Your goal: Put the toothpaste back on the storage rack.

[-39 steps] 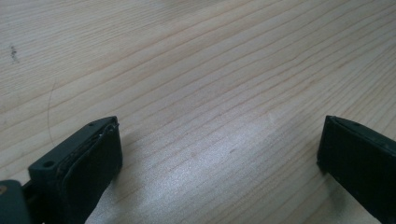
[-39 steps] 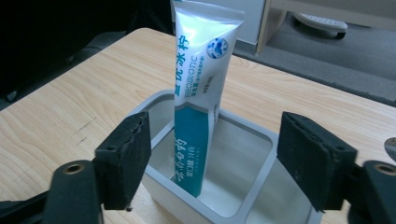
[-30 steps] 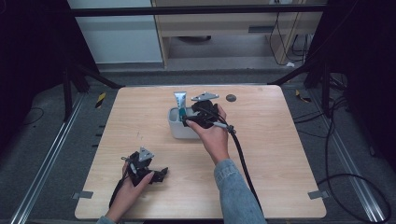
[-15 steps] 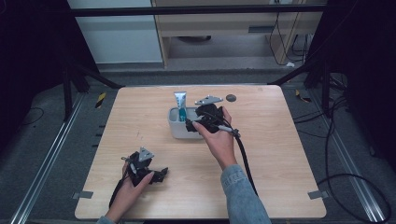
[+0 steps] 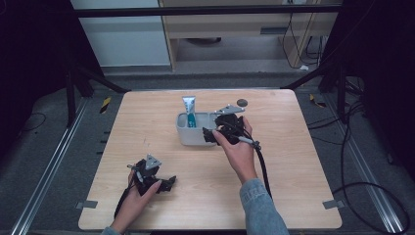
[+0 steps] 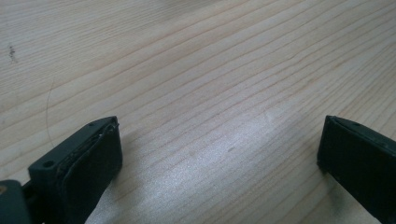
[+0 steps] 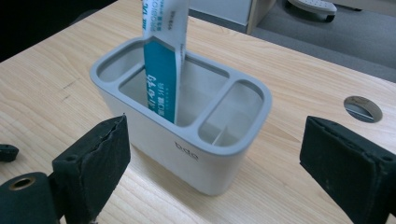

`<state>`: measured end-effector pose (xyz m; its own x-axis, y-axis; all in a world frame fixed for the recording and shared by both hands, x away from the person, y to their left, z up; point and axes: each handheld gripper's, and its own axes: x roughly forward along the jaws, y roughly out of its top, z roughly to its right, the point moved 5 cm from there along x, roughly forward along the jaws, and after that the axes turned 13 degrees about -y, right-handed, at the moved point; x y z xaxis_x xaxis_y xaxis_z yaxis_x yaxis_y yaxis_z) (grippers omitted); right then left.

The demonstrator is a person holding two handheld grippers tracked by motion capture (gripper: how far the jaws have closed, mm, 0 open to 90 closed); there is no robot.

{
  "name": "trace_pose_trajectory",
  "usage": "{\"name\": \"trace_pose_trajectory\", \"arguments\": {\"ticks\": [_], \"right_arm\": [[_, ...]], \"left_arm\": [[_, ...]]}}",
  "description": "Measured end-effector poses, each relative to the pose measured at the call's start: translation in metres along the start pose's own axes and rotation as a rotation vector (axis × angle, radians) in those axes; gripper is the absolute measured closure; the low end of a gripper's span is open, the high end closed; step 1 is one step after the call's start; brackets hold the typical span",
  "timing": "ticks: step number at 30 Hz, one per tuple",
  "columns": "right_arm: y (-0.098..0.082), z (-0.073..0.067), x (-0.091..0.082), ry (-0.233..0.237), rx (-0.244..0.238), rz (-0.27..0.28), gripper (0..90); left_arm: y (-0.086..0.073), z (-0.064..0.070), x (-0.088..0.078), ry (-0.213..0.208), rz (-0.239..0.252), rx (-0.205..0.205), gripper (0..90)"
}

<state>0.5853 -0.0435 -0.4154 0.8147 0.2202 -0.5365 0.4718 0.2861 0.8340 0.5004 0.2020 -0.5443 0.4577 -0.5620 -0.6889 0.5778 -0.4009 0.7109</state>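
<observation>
A pale grey holder (image 5: pixel 192 134) with several compartments stands at the table's far middle. A blue and white toothpaste tube (image 5: pixel 189 109) stands upright in one of its left compartments. My right gripper (image 5: pixel 209 136) is at the holder's right side, pointing at it. In the right gripper view the holder (image 7: pixel 187 156) and tube (image 7: pixel 163 70) stand just ahead of the gripper (image 7: pixel 215 151). Its jaws have just been opening, and nothing sits between the pads. My left gripper (image 5: pixel 165 184) rests open on the table near the front left, over bare wood (image 6: pixel 219 144).
A round cable hole (image 5: pixel 242 103) lies in the tabletop behind the right hand, also seen in the right gripper view (image 7: pixel 363 108). The right gripper's cable (image 5: pixel 262 166) trails along the forearm. A small black piece (image 7: pixel 7 152) lies on the wood left of the holder.
My right hand has drawn away from above the holder, to the right and toward the near side. The tube stays in the holder. The left hand has not moved.
</observation>
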Motion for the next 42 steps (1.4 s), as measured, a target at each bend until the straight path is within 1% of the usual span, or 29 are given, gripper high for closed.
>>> {"name": "trace_pose_trajectory", "arguments": {"ticks": [10, 13, 17, 22, 26, 30, 32, 36, 39, 42], "right_arm": [[-0.011, 0.017, -0.009, -0.022, 0.016, -0.003, 8.5], [-0.016, 0.019, -0.011, -0.013, 0.031, -0.002, 8.7], [-0.023, 0.022, -0.011, -0.025, 0.014, -0.02, 9.4], [-0.032, 0.031, -0.012, -0.038, 0.018, -0.01, 11.4], [-0.041, 0.036, -0.014, -0.039, 0.016, -0.01, 11.1], [-0.05, 0.043, -0.015, -0.047, 0.0, -0.015, 10.4], [-0.054, 0.047, -0.017, -0.055, 0.001, -0.016, 10.5], [-0.063, 0.058, -0.018, -0.068, 0.001, 0.001, 11.1], [-0.07, 0.066, -0.016, -0.098, 0.002, 0.0, 12.9], [-0.078, 0.074, -0.015, -0.116, 0.0, -0.004, 13.2]], "left_arm": [[0.0, 0.0, 0.0, 0.0, 0.0, 0.001, 0.0], [0.0, 0.0, 0.0, 0.0, 0.0, 0.0, 0.0], [0.0, 0.0, 0.0, 0.0, 0.0, 0.0, 0.0], [0.0, 0.0, 0.0, 0.0, 0.0, 0.0, 0.0], [0.0, 0.0, 0.0, 0.0, 0.0, 0.0, 0.0], [0.0, 0.0, 0.0, 0.0, 0.0, 0.0, 0.0], [0.0, 0.0, 0.0, 0.0, 0.0, 0.0, 0.0], [0.0, 0.0, 0.0, 0.0, 0.0, 0.0, 0.0], [0.0, 0.0, 0.0, 0.0, 0.0, 0.0, 0.0], [0.0, 0.0, 0.0, 0.0, 0.0, 0.0, 0.0]]}}
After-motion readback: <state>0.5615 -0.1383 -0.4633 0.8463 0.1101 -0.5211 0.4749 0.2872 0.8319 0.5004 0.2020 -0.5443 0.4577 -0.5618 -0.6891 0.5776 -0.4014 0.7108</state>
